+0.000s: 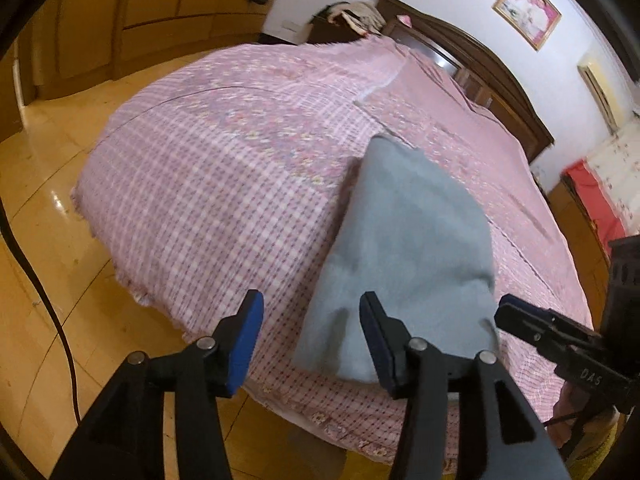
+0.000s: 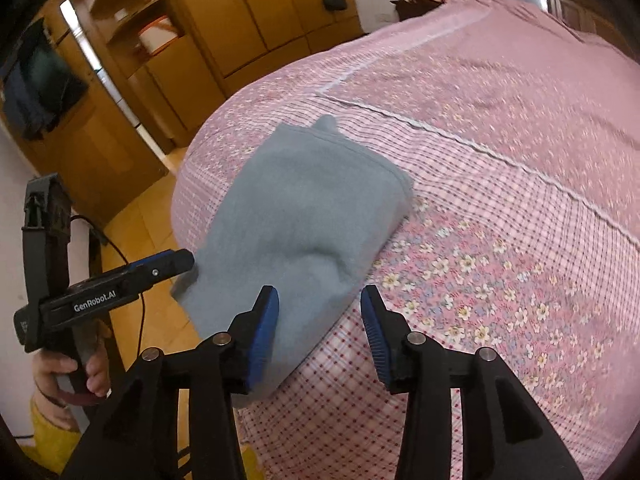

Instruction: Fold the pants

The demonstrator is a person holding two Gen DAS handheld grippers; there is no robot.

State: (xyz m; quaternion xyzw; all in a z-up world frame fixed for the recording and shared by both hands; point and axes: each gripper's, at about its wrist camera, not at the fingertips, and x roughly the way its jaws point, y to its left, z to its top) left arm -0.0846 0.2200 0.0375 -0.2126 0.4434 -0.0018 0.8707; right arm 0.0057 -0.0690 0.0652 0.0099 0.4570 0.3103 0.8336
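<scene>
Two grippers — left gripper, right gripper — gaping; one folded pants.

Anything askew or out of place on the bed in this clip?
Nothing damaged or spilled. The folded grey-blue fabric pants lie skewed to the pink checked floral bedspread, with their near end drooping over the bed edge. Both grippers are open, holding nothing.

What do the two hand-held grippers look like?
Each hand-held gripper, left and right, has black linked arms with silver rivets and blue ribbed pads. The left one's side reads "GenRobot.AI" in white; a black cable trails from it.
</scene>
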